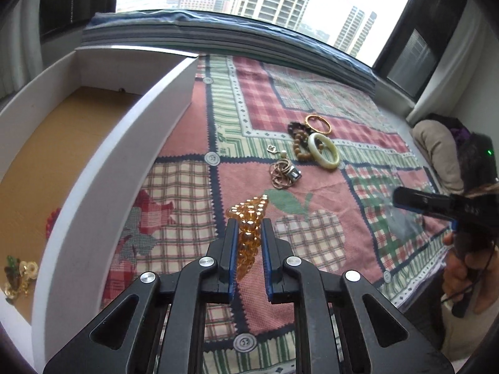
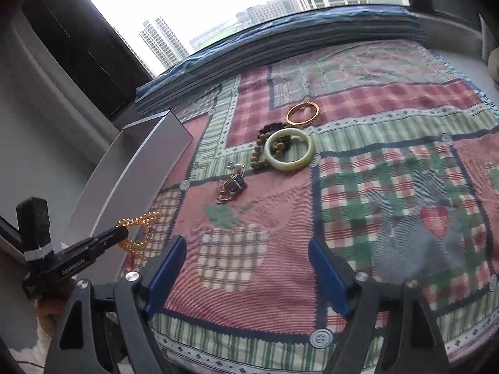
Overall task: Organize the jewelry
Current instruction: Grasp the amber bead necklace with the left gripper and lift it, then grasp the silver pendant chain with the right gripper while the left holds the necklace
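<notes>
My left gripper [image 1: 248, 222] is shut on an amber bead bracelet [image 1: 248, 218] and holds it above the patchwork cloth, next to the white box [image 1: 103, 187]. It also shows in the right wrist view [image 2: 120, 233] with the amber beads [image 2: 140, 229] hanging from it. My right gripper [image 2: 248, 244] is open and empty over the cloth. On the cloth lie a pale jade bangle [image 1: 324, 151], a gold bangle [image 1: 318, 123], a brown bead bracelet [image 1: 301, 143] and a tangle of thin rings with a small charm [image 1: 283, 173].
The white box has a brown floor and holds a red bead piece [image 1: 51, 221] and gold and green pieces [image 1: 18, 275]. The patchwork cloth [image 1: 312, 237] covers the surface. A folded blue cover [image 1: 218, 31] lies under the window. A beige cushion [image 1: 436, 149] sits at the right.
</notes>
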{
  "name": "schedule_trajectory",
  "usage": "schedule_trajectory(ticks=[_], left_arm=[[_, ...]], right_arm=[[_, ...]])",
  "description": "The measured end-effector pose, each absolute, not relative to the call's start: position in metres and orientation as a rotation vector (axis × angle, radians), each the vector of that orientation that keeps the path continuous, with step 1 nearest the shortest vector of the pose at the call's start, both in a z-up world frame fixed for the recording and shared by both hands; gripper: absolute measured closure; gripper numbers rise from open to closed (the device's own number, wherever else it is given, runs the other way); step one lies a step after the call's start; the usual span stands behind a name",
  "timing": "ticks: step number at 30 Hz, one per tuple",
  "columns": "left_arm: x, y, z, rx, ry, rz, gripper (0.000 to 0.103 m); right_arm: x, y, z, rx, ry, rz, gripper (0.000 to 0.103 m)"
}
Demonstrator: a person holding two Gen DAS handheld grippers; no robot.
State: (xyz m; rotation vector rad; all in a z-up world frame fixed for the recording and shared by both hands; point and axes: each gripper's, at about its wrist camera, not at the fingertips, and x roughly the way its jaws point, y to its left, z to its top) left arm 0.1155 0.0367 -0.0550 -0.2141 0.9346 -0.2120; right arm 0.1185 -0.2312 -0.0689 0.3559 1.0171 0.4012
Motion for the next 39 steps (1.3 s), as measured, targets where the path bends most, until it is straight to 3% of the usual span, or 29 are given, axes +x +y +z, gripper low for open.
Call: schedule_trajectory(ticks=[1, 2, 3, 9, 16, 17, 18, 19, 30, 39], left_arm=[[0.114, 0.039, -0.056, -0.220, 0.935, -0.209, 0.091], [0.113, 0.042, -0.057, -0.225, 0.934, -0.204, 0.091], [0.111, 0.044, -0.057, -0.227, 0.933, -0.197, 0.091], [0.098, 0.057, -0.054, -0.221, 0.929, -0.173, 0.091], [0.095, 0.068, -0.059, -0.223, 0.941, -0.143, 0.091], [0.095, 0.069, -0.060, -0.222, 0.945, -0.137, 0.091], [0.094, 0.069, -0.061, -0.219, 0.947, -0.133, 0.091], [0.092, 0.070, -0.061, -0.214, 0.947, -0.128, 0.091], [0.082, 0.077, -0.041, -0.206, 0.911, -0.128, 0.091], [0.064, 0.101, 0.014, -0.242, 0.832, -0.140, 0.091]], right_arm=[[0.135, -0.221, -0.076, 0.368, 1.055, 0.432, 0.039], [0.152, -0.211, -0.084, 0.371, 1.088, 0.435, 0.055], [0.167, -0.201, -0.092, 0.377, 1.119, 0.425, 0.059], [0.242, -0.152, -0.133, 0.296, 1.220, 0.349, 0.058], [0.272, -0.110, -0.145, 0.108, 1.266, 0.309, 0.059], [0.273, -0.103, -0.144, 0.068, 1.263, 0.319, 0.068], [0.272, -0.098, -0.143, 0.027, 1.266, 0.323, 0.094], [0.271, -0.100, -0.143, 0.031, 1.277, 0.344, 0.097], [0.208, -0.121, -0.053, 0.118, 1.087, 0.487, 0.101], [0.174, -0.105, 0.030, 0.111, 0.921, 0.598, 0.101]])
